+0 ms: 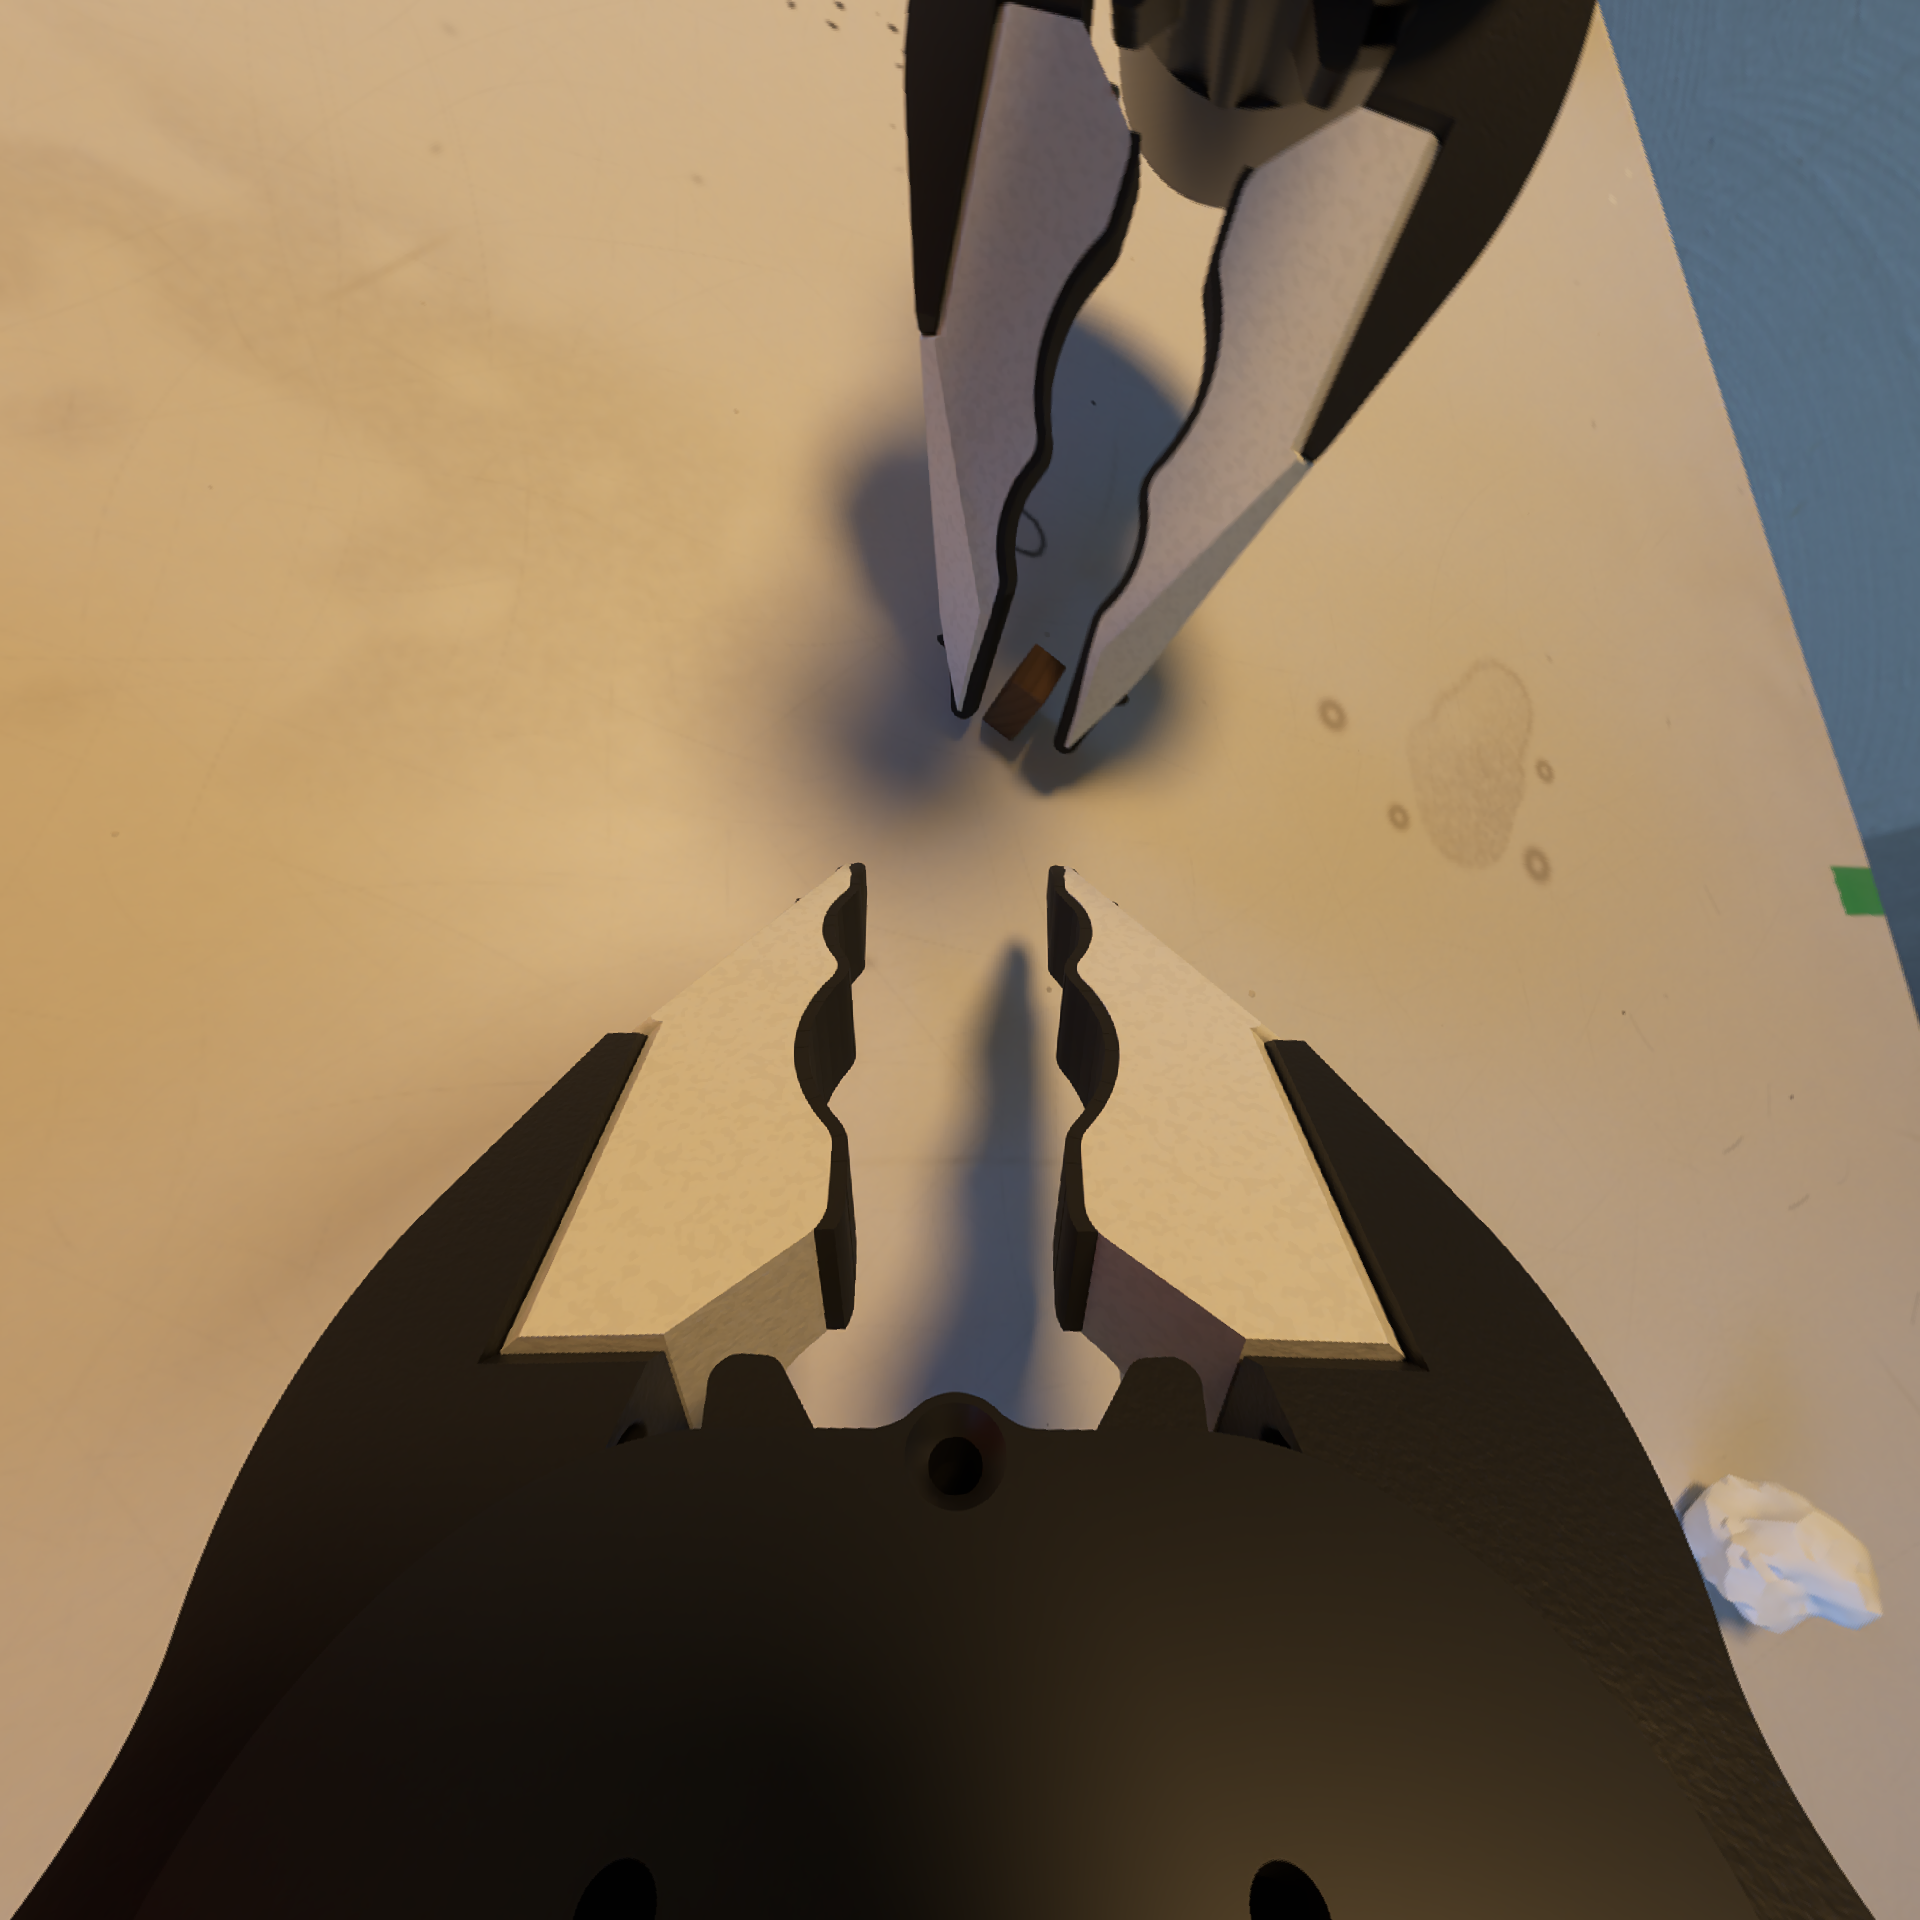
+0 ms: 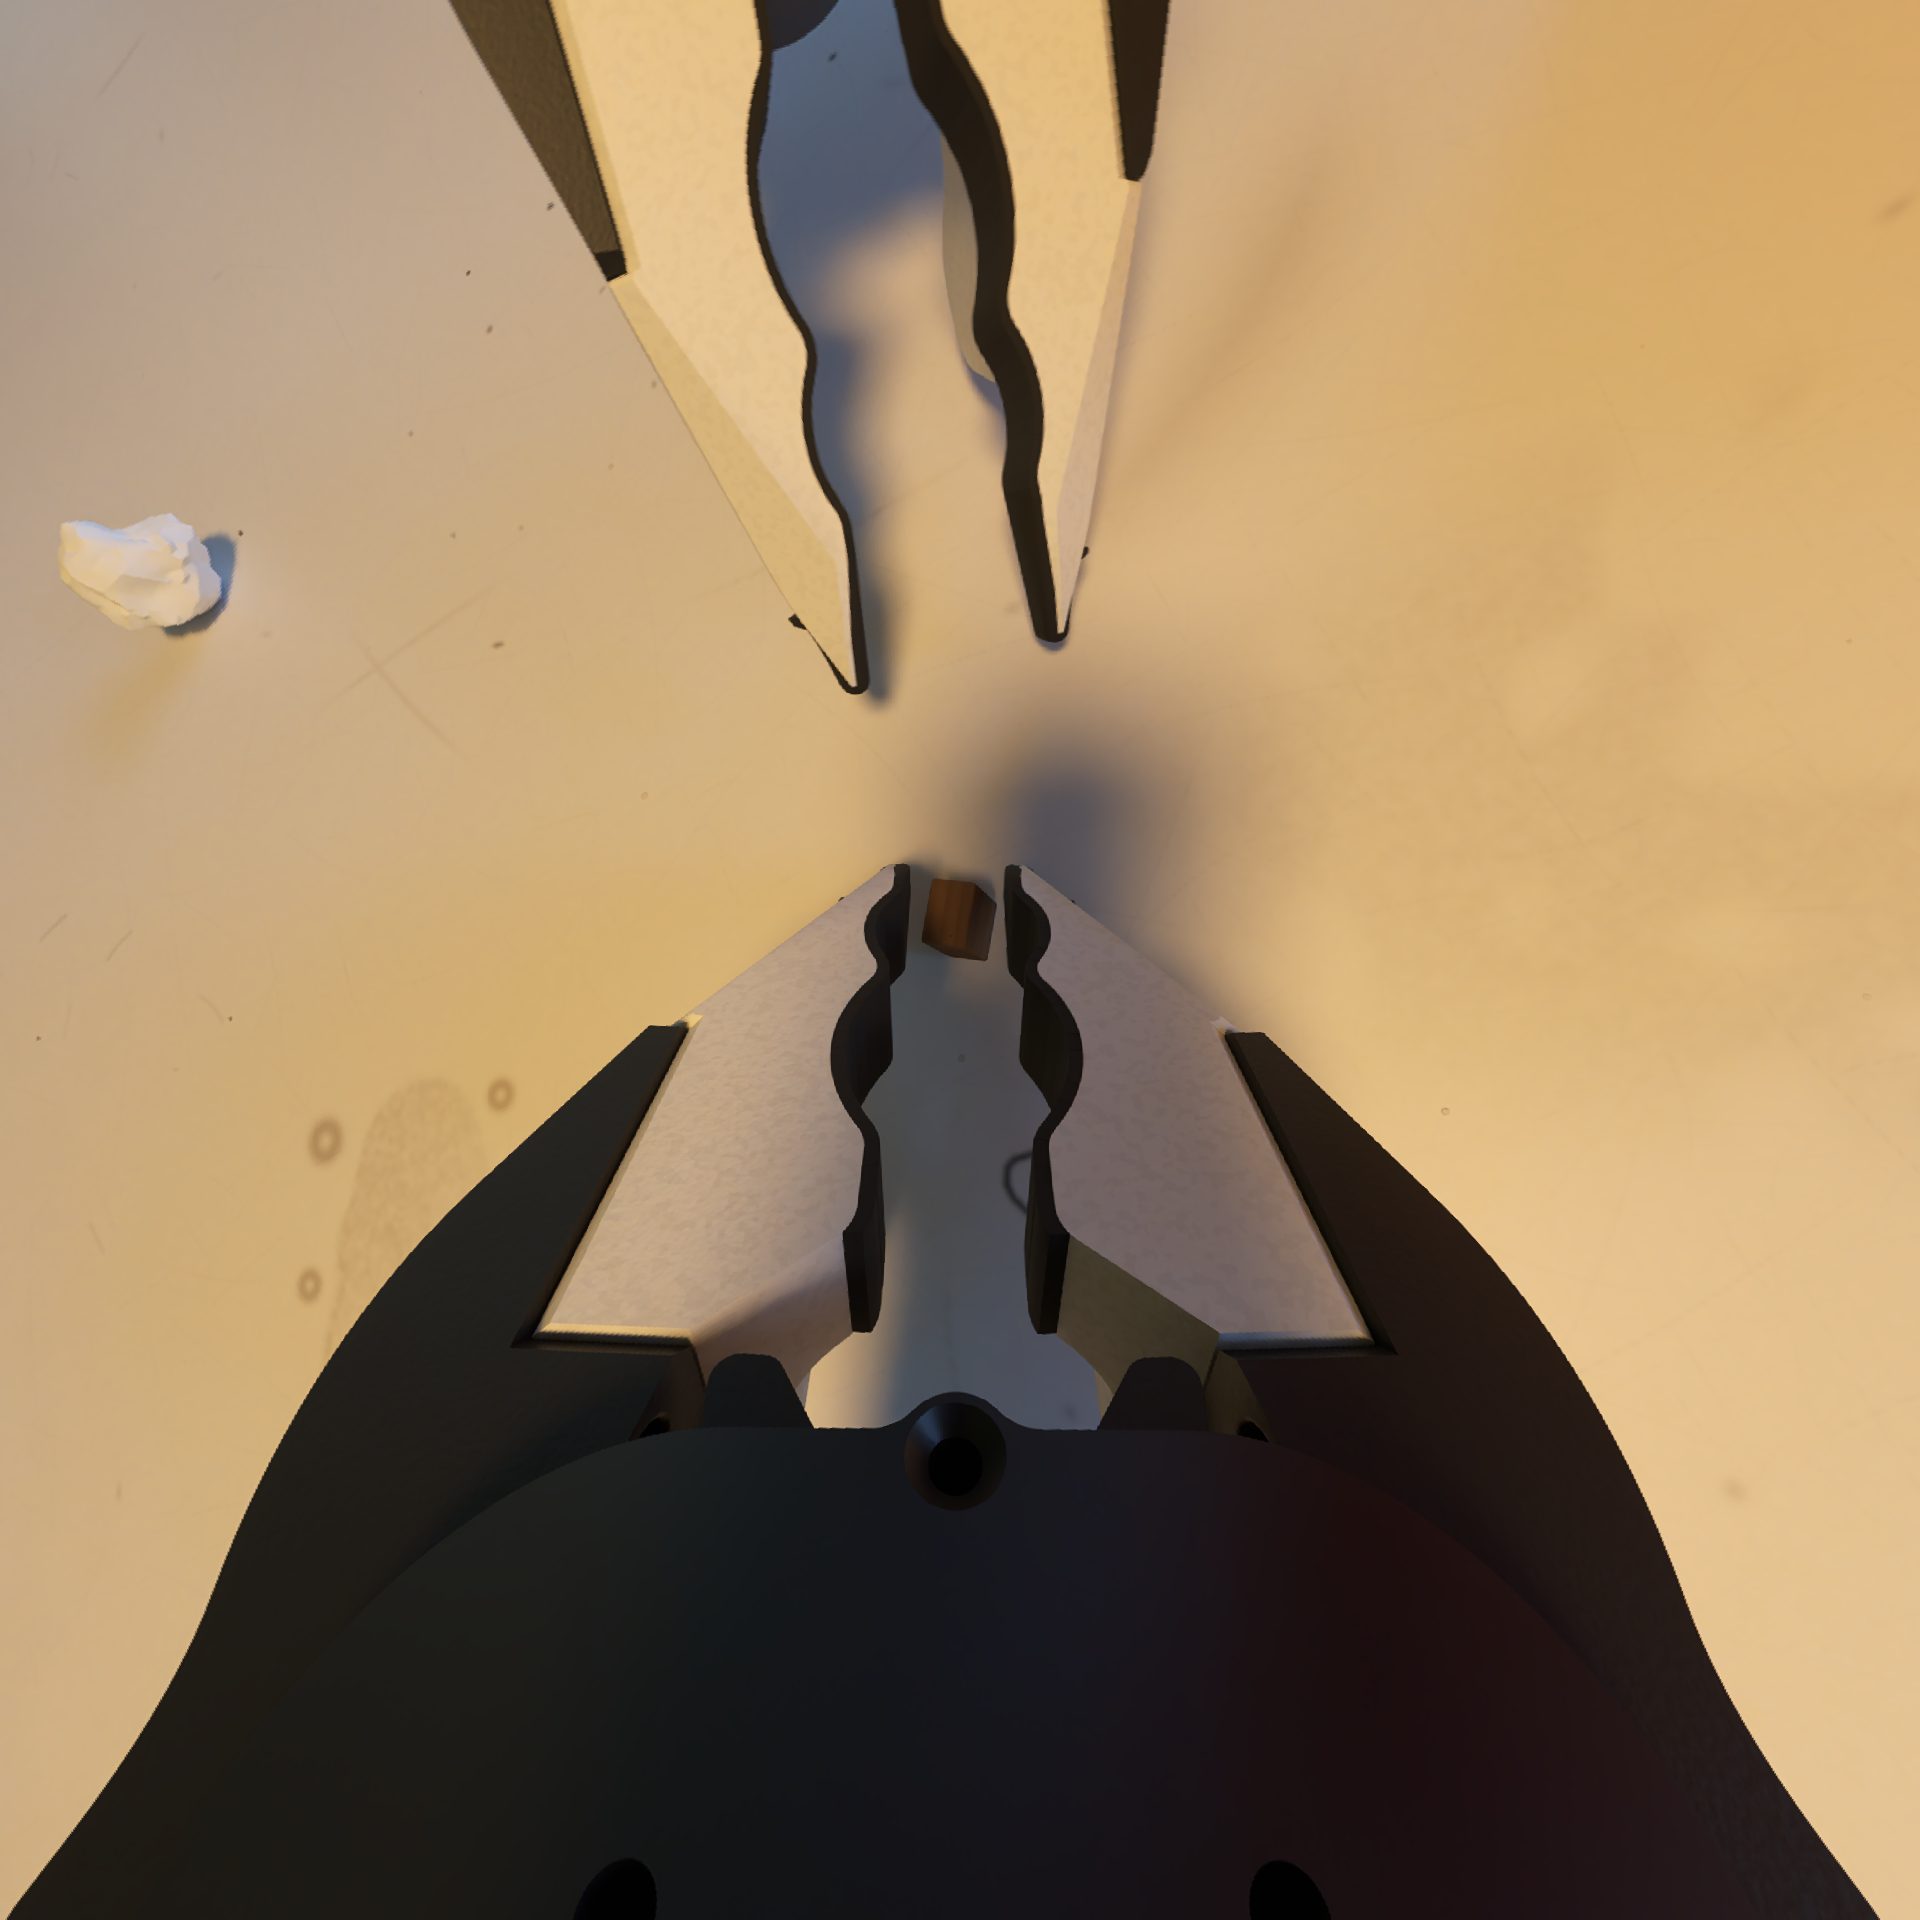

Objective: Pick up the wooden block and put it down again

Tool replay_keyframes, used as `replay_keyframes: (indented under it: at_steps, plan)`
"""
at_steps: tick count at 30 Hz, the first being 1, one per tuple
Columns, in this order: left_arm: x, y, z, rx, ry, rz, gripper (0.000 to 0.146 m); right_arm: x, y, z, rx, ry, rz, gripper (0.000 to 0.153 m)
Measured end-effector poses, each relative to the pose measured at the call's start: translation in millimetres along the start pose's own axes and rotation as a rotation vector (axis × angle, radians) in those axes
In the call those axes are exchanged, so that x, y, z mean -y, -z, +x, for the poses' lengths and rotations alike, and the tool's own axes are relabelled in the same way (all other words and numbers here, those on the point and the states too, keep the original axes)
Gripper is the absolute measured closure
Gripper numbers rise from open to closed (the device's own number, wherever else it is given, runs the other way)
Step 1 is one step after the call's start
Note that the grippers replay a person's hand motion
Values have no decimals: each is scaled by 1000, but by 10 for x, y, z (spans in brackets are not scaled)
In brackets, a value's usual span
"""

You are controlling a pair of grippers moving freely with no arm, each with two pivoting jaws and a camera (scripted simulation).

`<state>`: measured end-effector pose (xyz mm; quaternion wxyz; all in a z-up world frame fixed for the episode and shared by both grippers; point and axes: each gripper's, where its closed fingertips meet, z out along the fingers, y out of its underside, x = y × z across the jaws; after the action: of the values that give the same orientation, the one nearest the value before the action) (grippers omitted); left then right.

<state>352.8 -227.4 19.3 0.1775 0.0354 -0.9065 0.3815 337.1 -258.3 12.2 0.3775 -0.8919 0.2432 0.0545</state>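
The wooden block (image 2: 958, 916) is a small brown cube on the tan table (image 2: 1455, 831). It sits between the fingertips of my right gripper (image 2: 957, 875), with a thin gap on each side, so the jaws straddle it and are open. In the left wrist view the block (image 1: 1023, 691) shows between the right gripper's (image 1: 1018, 727) tips, which point down at the table. My left gripper (image 1: 956, 875) is open and empty, a short way from the block and facing it. It also shows in the right wrist view (image 2: 954, 660).
A crumpled white paper ball (image 1: 1782, 1553) lies near the table's right edge and also shows in the right wrist view (image 2: 140, 571). A faint stain with small rings (image 1: 1470, 769) marks the table. Beyond the edge lie blue floor (image 1: 1818, 312) and green tape (image 1: 1860, 891).
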Motion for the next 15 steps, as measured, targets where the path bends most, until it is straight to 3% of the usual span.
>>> replay_keyframes:
  at_steps: [7, 15]
  plan:
    - [29, -13, -35, -9, 30, -3, 111, -16, -17, -18, -55, 34, -2, 132]
    - [-14, -32, 33, 25, -50, -26, 111, -52, 27, 1, -133, 16, -22, 130]
